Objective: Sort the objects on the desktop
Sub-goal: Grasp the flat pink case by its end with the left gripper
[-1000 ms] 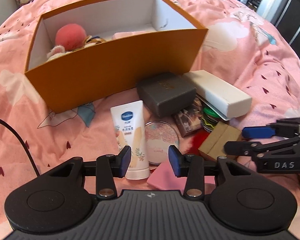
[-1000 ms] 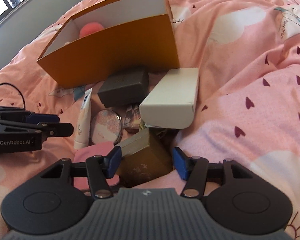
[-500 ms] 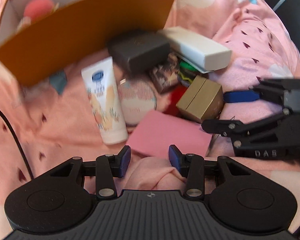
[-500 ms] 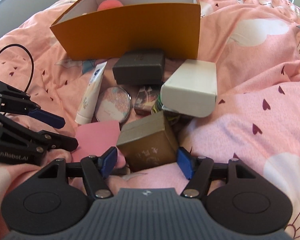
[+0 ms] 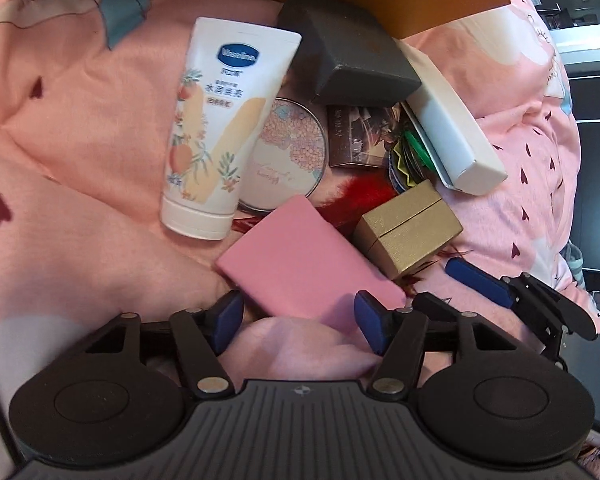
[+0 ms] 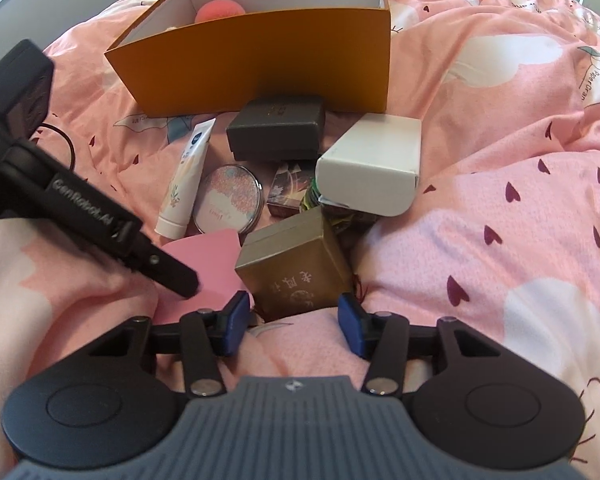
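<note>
Closing on the gold cardboard cube box (image 6: 296,264) needed the right tool (image 6: 293,318) pushed further in first, so both pads land on flat sides, not the near corner; its jaws were narrowing, box edge between them, pads not yet touching. Left tool (image 5: 296,322) was spreading wide, flat pink rectangular case (image 5: 304,258) lying on the pink bedspread (image 5: 80,120) with its near edge between the pads, ungripped.
</note>
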Demonstrator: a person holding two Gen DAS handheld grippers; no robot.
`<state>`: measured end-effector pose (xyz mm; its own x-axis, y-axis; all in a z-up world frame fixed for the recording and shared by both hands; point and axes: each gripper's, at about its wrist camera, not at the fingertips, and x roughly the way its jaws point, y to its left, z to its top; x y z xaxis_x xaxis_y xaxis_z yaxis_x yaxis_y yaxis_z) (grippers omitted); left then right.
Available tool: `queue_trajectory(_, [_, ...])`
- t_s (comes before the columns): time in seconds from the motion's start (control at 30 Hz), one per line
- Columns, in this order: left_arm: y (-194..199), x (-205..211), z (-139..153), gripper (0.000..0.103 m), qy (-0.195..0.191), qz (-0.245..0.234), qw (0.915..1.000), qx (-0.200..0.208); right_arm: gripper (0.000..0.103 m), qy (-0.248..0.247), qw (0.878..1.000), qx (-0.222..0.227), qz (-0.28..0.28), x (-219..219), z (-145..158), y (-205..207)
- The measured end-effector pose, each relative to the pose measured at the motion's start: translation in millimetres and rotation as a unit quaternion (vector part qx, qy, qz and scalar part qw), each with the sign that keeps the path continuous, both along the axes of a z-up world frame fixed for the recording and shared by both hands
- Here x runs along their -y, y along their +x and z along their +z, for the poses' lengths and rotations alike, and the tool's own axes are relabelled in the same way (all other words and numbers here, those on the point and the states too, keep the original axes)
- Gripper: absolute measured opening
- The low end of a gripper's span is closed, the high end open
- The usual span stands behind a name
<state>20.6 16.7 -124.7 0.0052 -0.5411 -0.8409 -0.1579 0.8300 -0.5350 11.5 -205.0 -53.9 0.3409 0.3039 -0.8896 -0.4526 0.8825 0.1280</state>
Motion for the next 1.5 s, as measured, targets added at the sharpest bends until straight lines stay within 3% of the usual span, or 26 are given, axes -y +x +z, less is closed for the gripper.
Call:
queue_trajectory(0.1, [-0.8,-0.3,1.1,0.071,0.002,0.007,1.0000,0.004,0.052,0.000,1.000,-0.003,0.000,-0.7,-1.6,0.5])
queue_trajectory(0.17, [-3.9,-1.9,7.4,0.063,0.006,0.013,0.9997,0.022,0.052,0.000,1.000,-0.003,0.001,-0.4,-1.9,0.2])
queue_trajectory(0.33, [-12.1,-1.2,42.6,0.055,-0.025,0.016,0.9919,0.124,0.052,0.007,1.000,-0.003,-0.004,3.2,-0.9,-0.4])
queue_trajectory(0.43, [-8.1,12.1,57.2,0.055,-0.038,-0.007,0.9873,0.154,0.051,0.009,1.000,-0.002,-0.005,3.9,-0.6,-0.8])
queue_trajectory(0.67, [0.1,27.0,47.0,0.055,-0.022,-0.002,0.9933,0.114,0.049,0.023,1.000,-0.002,-0.014,9.8,-1.8,-0.6])
queue_trajectory(1.3, [4.9,21.7,20.2,0.055,-0.020,0.046,0.9975,0.049,0.049,0.032,0.999,0.000,-0.015,11.8,-3.4,1.6])
queue_trajectory(1.37, [6.3,24.7,18.2,0.044,-0.016,0.042,0.9979,0.047,0.050,0.031,0.999,0.000,-0.014,11.9,-3.7,2.3])
queue_trajectory(1.5, [3.1,22.7,19.1,0.036,-0.013,0.049,0.9975,0.050,0.050,0.032,0.999,0.000,-0.014,11.6,-3.8,2.6])
